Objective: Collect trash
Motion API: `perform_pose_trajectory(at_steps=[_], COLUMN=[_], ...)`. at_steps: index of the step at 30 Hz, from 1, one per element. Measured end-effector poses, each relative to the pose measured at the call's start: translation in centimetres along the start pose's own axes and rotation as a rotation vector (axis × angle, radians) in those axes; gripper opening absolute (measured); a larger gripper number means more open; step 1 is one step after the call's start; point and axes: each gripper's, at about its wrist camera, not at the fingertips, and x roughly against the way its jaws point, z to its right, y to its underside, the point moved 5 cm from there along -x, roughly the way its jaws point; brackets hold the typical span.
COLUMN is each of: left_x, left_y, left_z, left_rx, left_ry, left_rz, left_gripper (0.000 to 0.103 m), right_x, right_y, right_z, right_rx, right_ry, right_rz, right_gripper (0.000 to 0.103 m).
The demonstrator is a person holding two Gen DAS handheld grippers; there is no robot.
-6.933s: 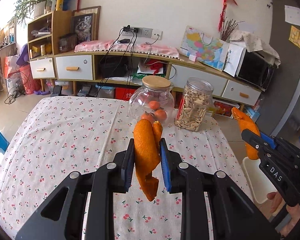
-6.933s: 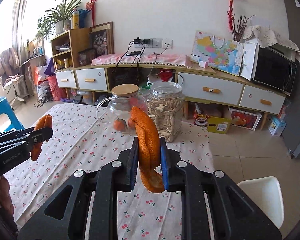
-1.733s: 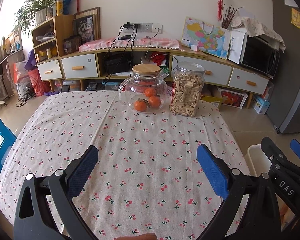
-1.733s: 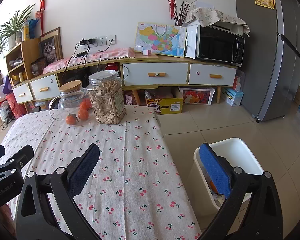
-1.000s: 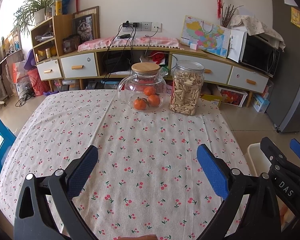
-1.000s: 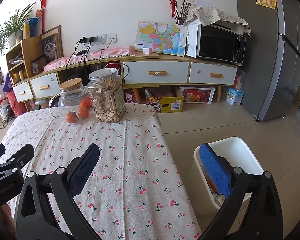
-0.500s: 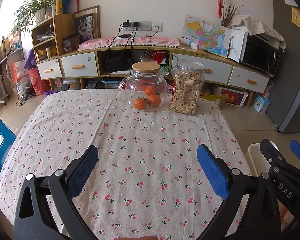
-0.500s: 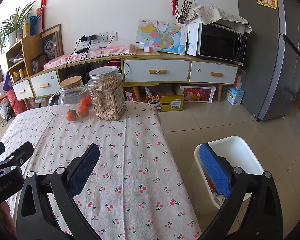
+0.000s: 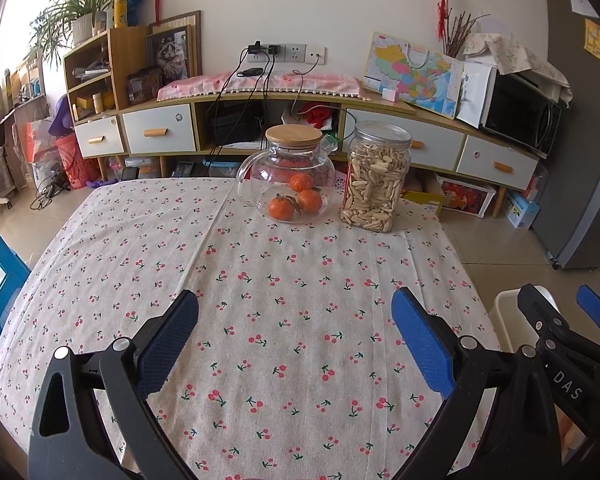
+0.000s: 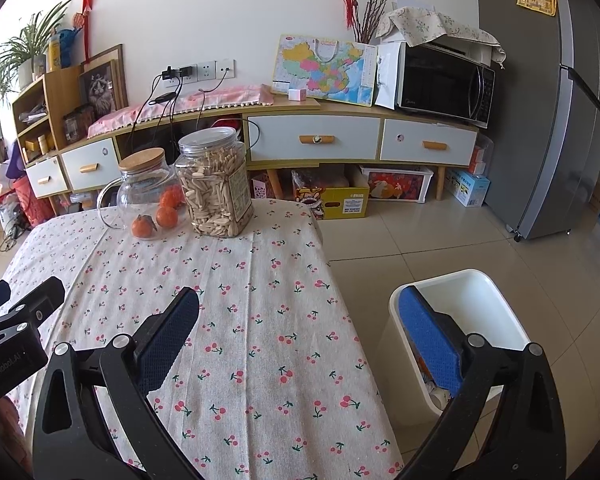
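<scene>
White plastic: the trash bin [image 10: 476, 320] stands on the tiled floor just off the table's right edge, and it serves here as the landmark.

Left wrist view. The left gripper [image 9: 296, 332] hangs over the near part of the cherry-print tablecloth [image 9: 284, 280], well to the left of the bin, jaws spread wide and nothing between the blue pads. The right gripper [image 9: 568, 308] shows at the lower right edge, beside the bin's rim [image 9: 504, 320]. At the far end of the cloth, well apart from the bin, stand a glass teapot [image 9: 288, 176] holding three oranges and a clear jar of seeds [image 9: 376, 178]. Neither reads as trash. No loose scrap is visible on the cloth.

Right wrist view. The right gripper [image 10: 300, 328] is likewise spread and empty, one finger [image 10: 428, 336] overlapping the bin's near rim in frame, the other over the table's edge. Inside the bin, low against the near wall, some orange and pale material is partly visible; most of it is hidden behind the finger.

Assessment: collection appears complete or nearly so. To finish the step well, sweep both cameras across the cloth and the floor beside the bin for missed pieces, keep the jaws released while clearing the rim, and leave the teapot and jar undisturbed.
</scene>
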Motion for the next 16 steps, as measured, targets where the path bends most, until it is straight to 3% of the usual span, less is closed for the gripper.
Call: perform_pose_trajectory(at_steps=[4,16], left_x=[-0.16,0.03], left_y=[0.10,0.02], left_z=[0.01,0.58], left_rx=[-0.002,-0.005], left_ry=[0.004,0.011], left_rz=[0.001,-0.009], left_gripper=[0.087,0.092], right_x=[-0.19,-0.31], right_y=[0.32,0.23], right_z=[0.02,0.02], right_rx=[0.002,0.000], right_ry=[-0.002,-0.003], right_rz=[-0.002,0.001], right_gripper=[0.096,0.096])
